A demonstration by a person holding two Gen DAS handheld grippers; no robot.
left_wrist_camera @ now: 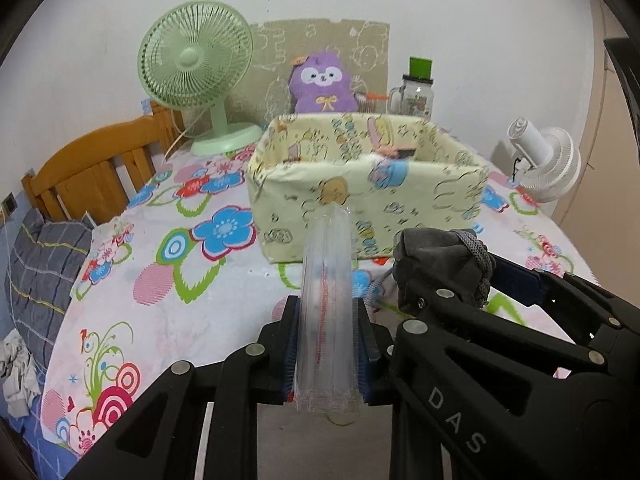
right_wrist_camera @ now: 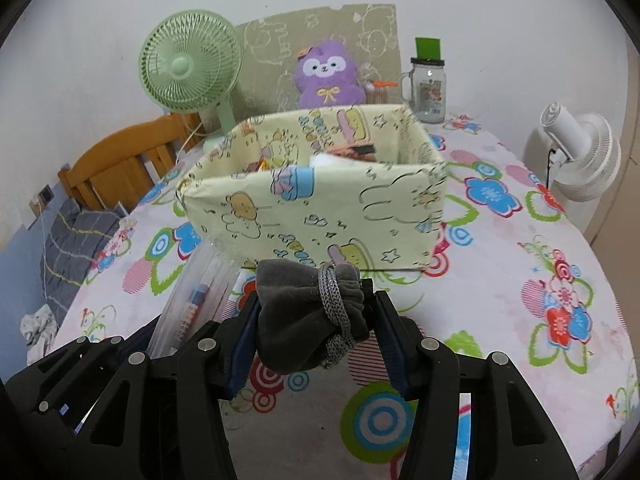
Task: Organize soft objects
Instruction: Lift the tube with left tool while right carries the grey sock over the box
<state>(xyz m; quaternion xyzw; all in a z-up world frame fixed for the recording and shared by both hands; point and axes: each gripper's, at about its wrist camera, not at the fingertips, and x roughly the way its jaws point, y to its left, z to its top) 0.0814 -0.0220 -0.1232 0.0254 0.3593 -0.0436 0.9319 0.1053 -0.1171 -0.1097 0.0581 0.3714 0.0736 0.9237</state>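
Observation:
My left gripper (left_wrist_camera: 326, 344) is shut on a clear plastic packet (left_wrist_camera: 328, 312) that stands up between its pads above the table. My right gripper (right_wrist_camera: 316, 320) is shut on a grey drawstring pouch (right_wrist_camera: 304, 316); the pouch also shows in the left wrist view (left_wrist_camera: 440, 272), to the right of the packet. The packet also shows in the right wrist view (right_wrist_camera: 196, 300), left of the pouch. A pale yellow cartoon-print fabric box (left_wrist_camera: 360, 184) sits ahead of both grippers, also in the right wrist view (right_wrist_camera: 320, 208), with a few items inside.
A flowered tablecloth (left_wrist_camera: 180, 280) covers the table. Behind the box stand a green fan (left_wrist_camera: 196, 64), a purple plush toy (left_wrist_camera: 324, 84) and a glass jar with a green lid (left_wrist_camera: 418, 92). A white fan (left_wrist_camera: 548, 164) is at right. A wooden bed headboard (left_wrist_camera: 92, 168) is left.

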